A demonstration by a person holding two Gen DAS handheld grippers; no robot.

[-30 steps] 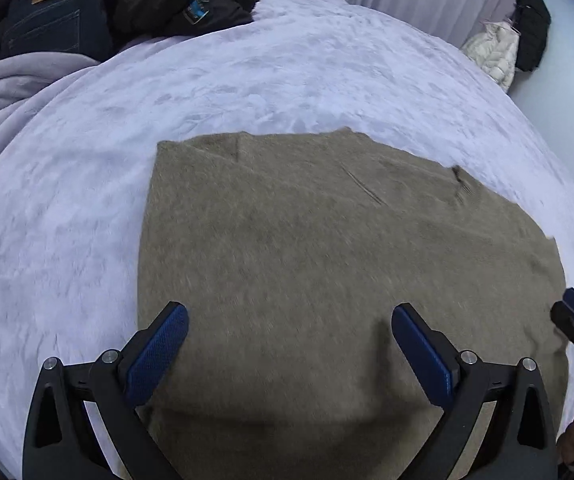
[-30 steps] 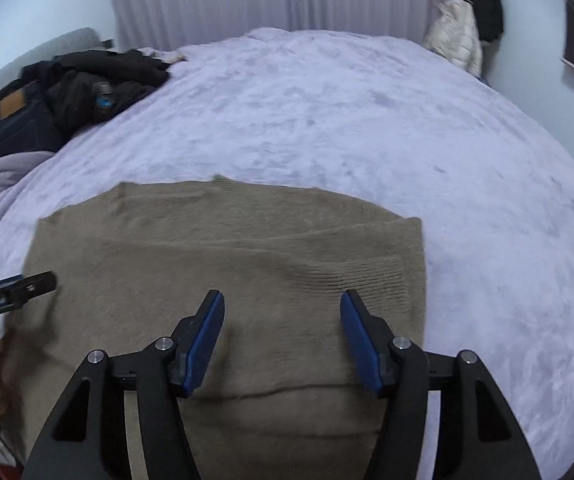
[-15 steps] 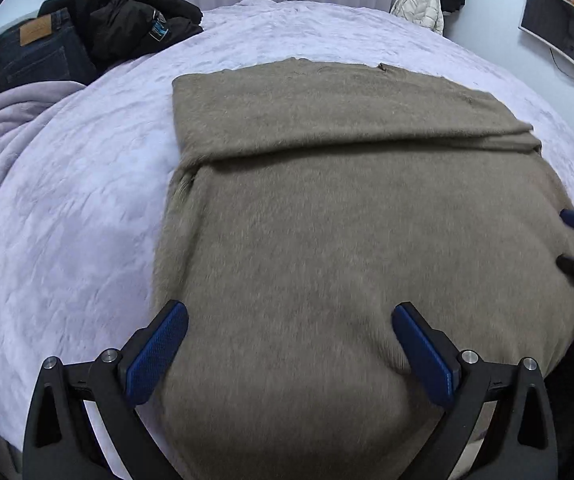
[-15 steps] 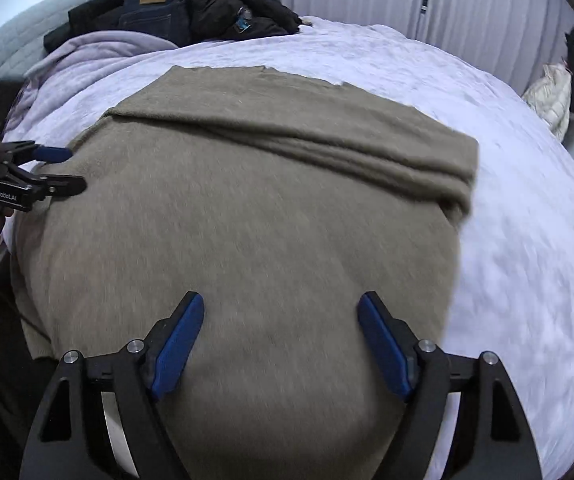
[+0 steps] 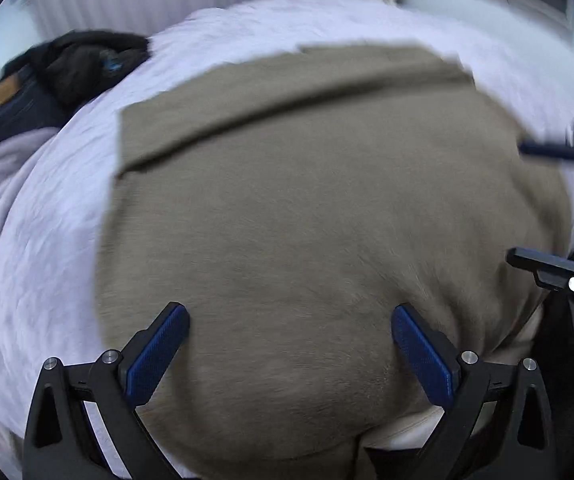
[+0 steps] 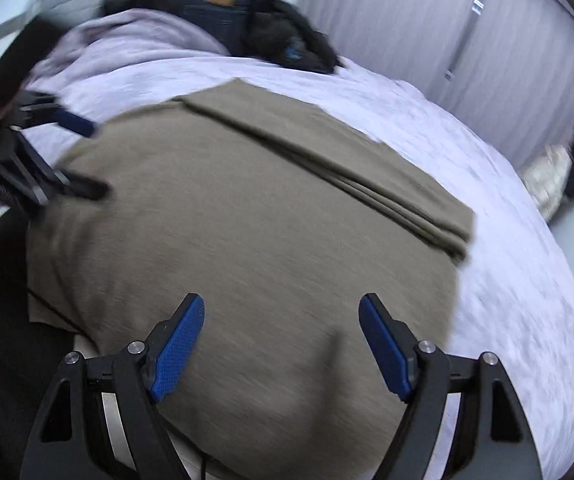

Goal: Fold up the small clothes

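An olive-brown knit garment point(image 5: 319, 216) lies spread across a pale lavender bedspread point(image 5: 39, 232), filling the centre of both wrist views. In the left wrist view its far edge, toward the top of the frame, is doubled over into a flat band running from the middle left up to the upper right, and its near edge drapes over the side of the bed at the bottom of the frame. The left gripper point(image 5: 289, 354) sits at the bottom centre, its two blue-padded fingers point(image 5: 155, 356) spread wide apart above the cloth with nothing between them. At the right edge of that same view the right gripper point(image 5: 549, 206) appears, also spread wide and gripping nothing. In the right wrist view the garment point(image 6: 247, 240) again fills the middle, the folded band slanting from the upper centre down to the right. The right gripper point(image 6: 281, 348) at the bottom centre has its blue pads point(image 6: 177, 352) wide apart over the fabric and empty. The left gripper point(image 6: 77, 156) shows at the left edge, blurred, its fingers apart. A heap of dark clothes point(image 6: 271, 28), including jeans with a tan label, lies in the upper part of the frame beside a lilac blanket point(image 6: 135, 40). Pale curtains point(image 6: 447, 40) hang at the upper right.
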